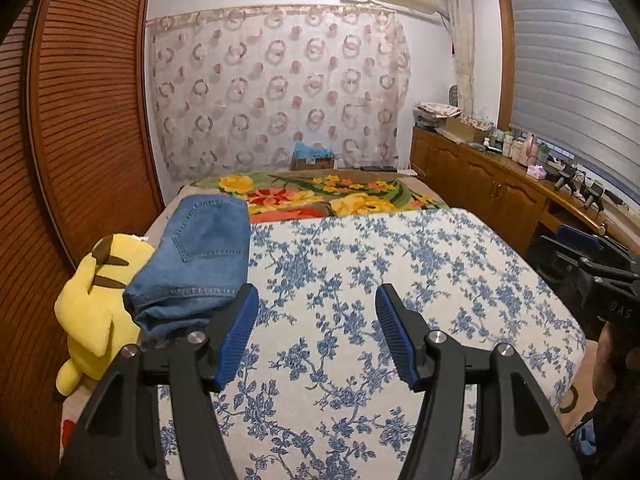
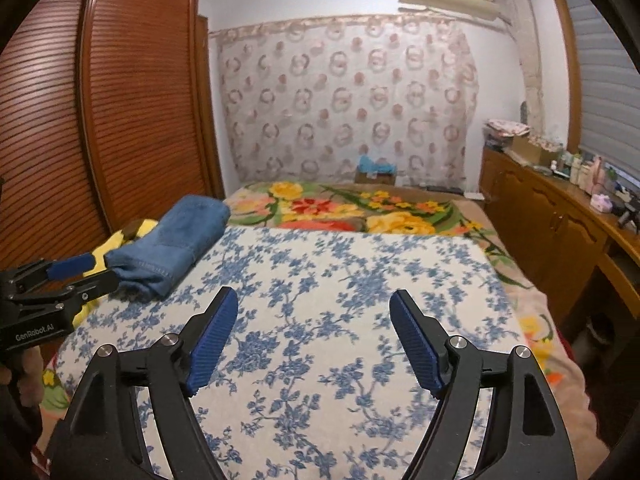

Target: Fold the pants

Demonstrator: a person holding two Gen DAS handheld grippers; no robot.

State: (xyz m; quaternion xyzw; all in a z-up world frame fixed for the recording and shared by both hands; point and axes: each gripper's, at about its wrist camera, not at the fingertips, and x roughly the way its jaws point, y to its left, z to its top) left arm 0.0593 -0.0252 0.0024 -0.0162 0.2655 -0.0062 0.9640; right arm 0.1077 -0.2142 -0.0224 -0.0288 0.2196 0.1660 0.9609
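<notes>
Across both wrist views, one bed carries one blue-and-white floral sheet, with one flowered blanket beyond it at 12 o'clock. One louvred wooden wardrobe stands at 9 o'clock; one low cabinet runs along at 3 o'clock. One pair of blue denim pants, folded into a compact bundle, lies at 10 o'clock on the sheet's edge, touching one yellow plush toy at 9 o'clock. Two claws are present. Left gripper: jaws spread, nothing between them. Right gripper: jaws spread wide, likewise released. Neither touches the pants.
</notes>
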